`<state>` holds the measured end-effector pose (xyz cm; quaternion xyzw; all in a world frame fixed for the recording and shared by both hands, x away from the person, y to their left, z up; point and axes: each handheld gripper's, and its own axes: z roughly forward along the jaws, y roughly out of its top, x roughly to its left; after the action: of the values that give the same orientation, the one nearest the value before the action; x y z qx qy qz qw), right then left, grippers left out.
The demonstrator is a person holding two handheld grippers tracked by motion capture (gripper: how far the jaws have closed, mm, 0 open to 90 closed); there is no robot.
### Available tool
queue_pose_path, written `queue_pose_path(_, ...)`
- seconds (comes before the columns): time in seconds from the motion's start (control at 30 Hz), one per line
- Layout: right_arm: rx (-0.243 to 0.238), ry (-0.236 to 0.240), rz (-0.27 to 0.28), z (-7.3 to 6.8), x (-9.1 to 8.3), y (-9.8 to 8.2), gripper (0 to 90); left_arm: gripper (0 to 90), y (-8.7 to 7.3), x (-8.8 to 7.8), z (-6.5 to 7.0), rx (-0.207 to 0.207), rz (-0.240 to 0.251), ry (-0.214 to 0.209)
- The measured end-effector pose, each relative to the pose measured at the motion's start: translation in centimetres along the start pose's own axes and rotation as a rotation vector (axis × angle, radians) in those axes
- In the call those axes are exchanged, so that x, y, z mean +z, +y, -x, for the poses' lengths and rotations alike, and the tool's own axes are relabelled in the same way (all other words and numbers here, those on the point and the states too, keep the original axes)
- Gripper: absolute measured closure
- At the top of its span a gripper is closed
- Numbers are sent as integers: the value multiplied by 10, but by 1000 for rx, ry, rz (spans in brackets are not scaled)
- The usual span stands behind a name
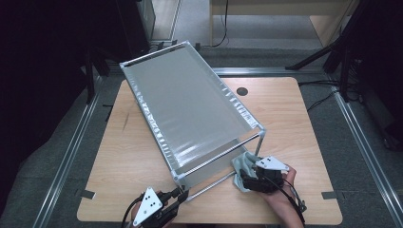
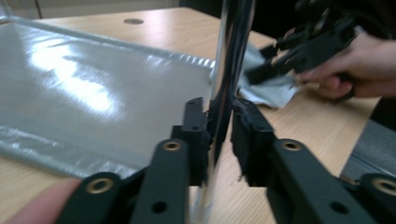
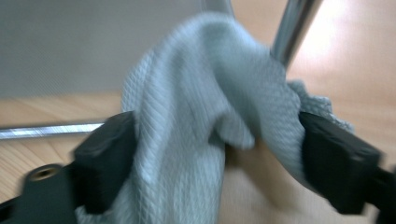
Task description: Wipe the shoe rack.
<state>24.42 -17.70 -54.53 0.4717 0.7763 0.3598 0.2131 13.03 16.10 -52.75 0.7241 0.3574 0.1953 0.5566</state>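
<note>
One rack (image 1: 190, 104), one cloth (image 1: 243, 166). Cloth: grey, waffle-textured, crumpled on the worktop (image 1: 294, 123) beside the rack's near-right leg. Right claw (image 3: 217, 154) spread wide, cloth bunched between. Left claw (image 2: 219, 135) slightly parted around a chrome leg (image 2: 229, 70).

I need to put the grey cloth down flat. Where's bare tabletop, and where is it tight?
Bare wood lies right of the mesh rack, from the round grommet hole out to the table's right edge, and in a strip left of the rack. It is crowded at the near edge: both claws, left and right, the cloth and the rack's legs.
</note>
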Motion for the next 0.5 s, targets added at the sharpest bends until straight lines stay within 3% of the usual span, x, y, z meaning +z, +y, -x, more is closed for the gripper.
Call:
queue_pose_path(0.03,1,-1,-11,-3,-3,-4,412,662,5,-1,1,-3,11,-7)
queue_pose_path(0.07,-9,13,-7,-5,-6,-6,513,658,5,-1,1,-3,11,-7)
queue_pose_path(0.1,-33,11,-9,-7,-8,-7,609,665,8,-1,3,0,22,-6)
queue_pose_path(0.13,-33,11,-9,-7,-8,-7,609,701,8,-1,3,0,22,-6)
queue_pose_path(0.17,-94,19,-19,-10,-13,-8,713,760,8,-2,4,26,24,36)
queue_pose_path(0.27,-120,-5,11,-12,-19,-4,745,807,9,-3,3,41,20,36)
queue_pose_path(0.3,-118,-36,83,-13,-25,3,753,809,9,-3,3,52,16,37)
queue_pose_path(0.33,-118,-36,83,-13,-25,3,753,809,9,-3,3,52,16,37)
queue_pose_path(0.37,-89,-54,141,-14,-27,9,758,810,8,-3,3,48,13,39)
queue_pose_path(0.47,-76,-72,158,-14,-21,12,758,813,7,-3,4,47,16,39)
queue_pose_path(0.5,-59,-104,151,-14,-9,14,758,814,7,-3,5,49,16,35)
